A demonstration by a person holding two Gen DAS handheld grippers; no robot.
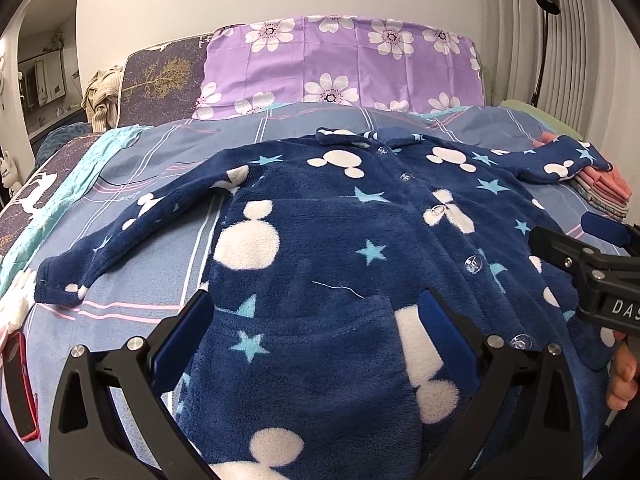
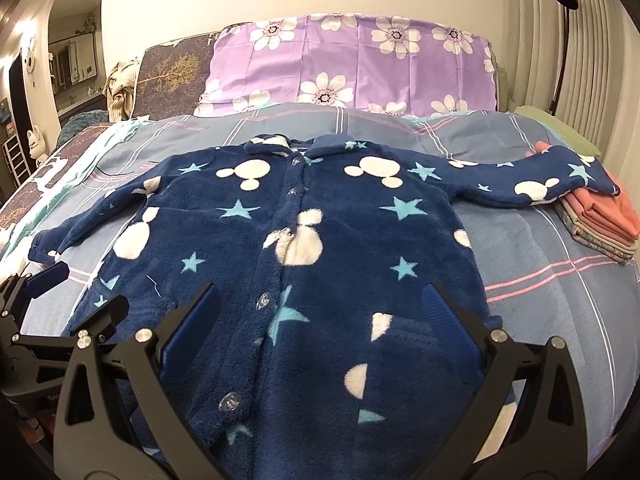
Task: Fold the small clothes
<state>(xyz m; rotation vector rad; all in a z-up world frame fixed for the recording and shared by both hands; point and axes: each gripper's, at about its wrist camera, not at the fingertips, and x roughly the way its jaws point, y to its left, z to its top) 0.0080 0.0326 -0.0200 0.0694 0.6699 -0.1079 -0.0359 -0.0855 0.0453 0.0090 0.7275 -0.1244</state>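
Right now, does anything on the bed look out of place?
One thing: the fleece pajama top's right sleeve drapes over the stack of folded clothes instead of lying flat. A loose white thread lies on its front.

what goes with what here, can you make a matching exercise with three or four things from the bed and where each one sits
Things:
1. fleece jacket
2. folded clothes stack
3. purple flowered pillow
4. floor lamp

Places:
A. standing by the curtain, right of the bed
B. at the head of the bed
C. spread flat, buttons up, mid-bed
D. under the jacket's right-hand sleeve end

Pairs: 1-C, 2-D, 3-B, 4-A
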